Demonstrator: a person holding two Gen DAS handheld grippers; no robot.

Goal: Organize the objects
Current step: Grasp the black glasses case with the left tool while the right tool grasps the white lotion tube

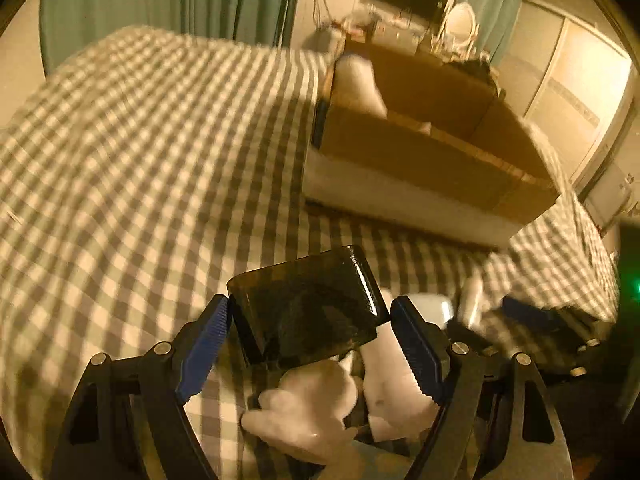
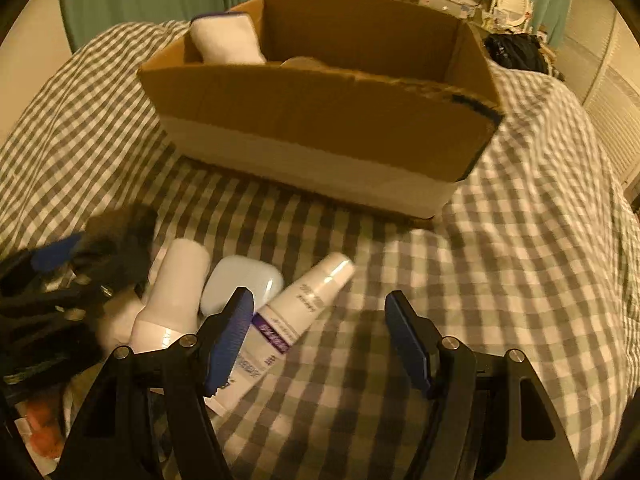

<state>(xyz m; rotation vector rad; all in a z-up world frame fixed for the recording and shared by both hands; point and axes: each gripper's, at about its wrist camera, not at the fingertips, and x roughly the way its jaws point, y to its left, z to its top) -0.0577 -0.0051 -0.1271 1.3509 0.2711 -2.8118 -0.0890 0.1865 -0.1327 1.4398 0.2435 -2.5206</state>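
My left gripper (image 1: 310,312) holds a dark see-through case (image 1: 304,312) by its two ends, with both blue pad tips touching it. Under the case lie a lumpy white item (image 1: 304,404) and a white bottle (image 1: 384,364). My right gripper (image 2: 320,340) hangs open over the checked bedspread (image 2: 500,280) with nothing between its fingers. A white tube with a purple band (image 2: 304,308) lies just inside its left finger. Next to the tube are a white rounded case (image 2: 240,284) and the white bottle (image 2: 176,288). The left gripper (image 2: 60,280) shows as a dark blur at the left.
An open cardboard box (image 2: 320,112) stands on the bed behind the items, with a white roll (image 2: 224,40) in its left end. Green curtains (image 1: 160,4) hang behind. A black bag (image 2: 516,52) sits beyond the box. Something orange (image 2: 44,420) lies at the lower left.
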